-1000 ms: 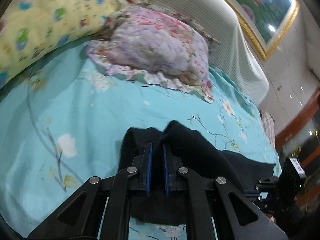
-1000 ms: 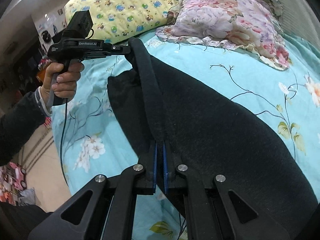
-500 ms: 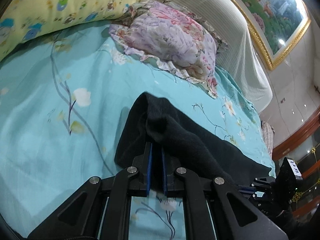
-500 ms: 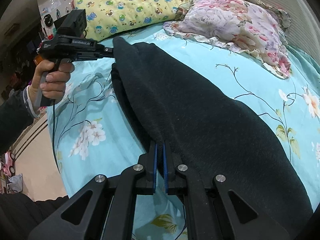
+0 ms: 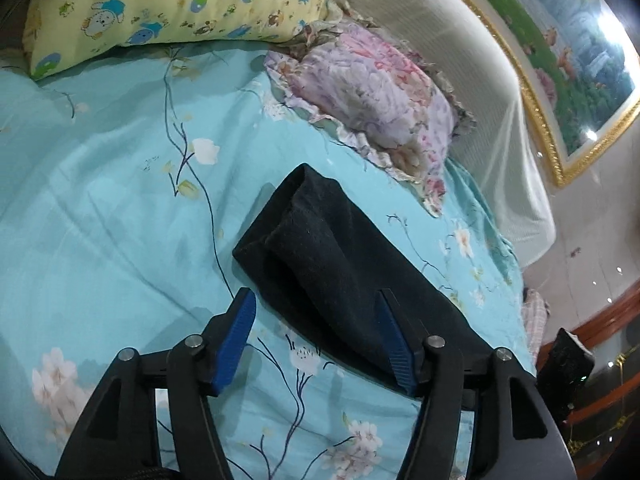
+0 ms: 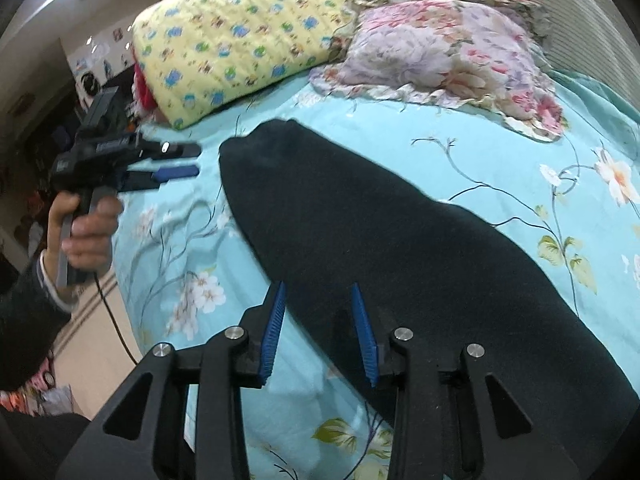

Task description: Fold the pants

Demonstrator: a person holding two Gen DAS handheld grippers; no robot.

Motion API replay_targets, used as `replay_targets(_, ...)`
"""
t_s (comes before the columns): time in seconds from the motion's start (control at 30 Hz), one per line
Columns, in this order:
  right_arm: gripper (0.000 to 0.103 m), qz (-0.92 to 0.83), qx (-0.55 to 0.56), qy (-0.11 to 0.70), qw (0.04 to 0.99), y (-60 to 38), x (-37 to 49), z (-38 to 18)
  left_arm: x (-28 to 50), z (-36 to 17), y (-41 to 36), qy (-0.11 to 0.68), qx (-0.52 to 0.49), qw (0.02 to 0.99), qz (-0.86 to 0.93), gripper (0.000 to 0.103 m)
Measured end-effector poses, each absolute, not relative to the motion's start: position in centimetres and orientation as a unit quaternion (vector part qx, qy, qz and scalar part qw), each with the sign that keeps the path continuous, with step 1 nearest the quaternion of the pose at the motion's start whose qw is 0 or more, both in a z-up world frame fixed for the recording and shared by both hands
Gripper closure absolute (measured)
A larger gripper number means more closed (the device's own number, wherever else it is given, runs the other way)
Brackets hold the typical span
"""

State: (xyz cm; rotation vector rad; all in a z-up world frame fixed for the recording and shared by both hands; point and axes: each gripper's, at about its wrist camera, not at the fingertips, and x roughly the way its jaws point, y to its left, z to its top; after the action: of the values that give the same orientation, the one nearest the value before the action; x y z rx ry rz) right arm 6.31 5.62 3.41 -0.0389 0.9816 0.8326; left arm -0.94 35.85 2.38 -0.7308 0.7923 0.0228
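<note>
The left gripper [image 6: 176,162] has just opened, empty beside the pants' [image 6: 400,248] end, apparently to let the fold settle. The pants lie flat along the bed's [image 6: 500,152] near edge. The right gripper [image 6: 320,328] has just opened too, straddling the near hem without pinching.

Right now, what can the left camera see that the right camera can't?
Only the left view shows the gold-framed painting on the wall.

Only the right view shows the hand holding the left tongs, which hang open beside the end of the pants, apart from them.

Both show the black pants lying flat on the blue sheet, the yellow pillow and the pink pillow. The right tongs are open too, over the pants' edge, gripping nothing. Both tongs have just been opening.
</note>
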Motion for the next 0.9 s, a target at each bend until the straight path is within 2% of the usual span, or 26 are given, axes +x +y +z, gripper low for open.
replay_targets(0.07, 0.067, 0.382, 0.0, 0.458, 0.803, 5.0, 6.7, 3.6, -0.7, 2.3, 35.5, 0.387, -0.35, 0.853, 0.025, 0.037)
replay_targets(0.33, 0.066, 0.345, 0.072, 0.463, 0.813, 2.2, 9.7, 4.2, 1.0, 1.0, 34.7, 0.418, -0.361, 0.832, 0.052, 0.036)
replay_targets(0.67, 0.066, 0.279, 0.1, 0.482, 0.824, 0.6, 17.2, 2.8, 3.6, -2.0, 35.3, 0.432, -0.4, 0.806, 0.07, 0.037)
replay_targets(0.8, 0.066, 0.277, 0.072, 0.511, 0.811, 2.2, 20.2, 0.7, 3.9, -2.2, 34.7, 0.431, -0.374, 0.818, 0.074, 0.042)
replay_targets(0.9, 0.066, 0.307, 0.044, 0.547, 0.778, 4.1, 20.8, -1.4, 4.0, -2.5, 34.4, 0.43, -0.355, 0.827, 0.076, 0.05)
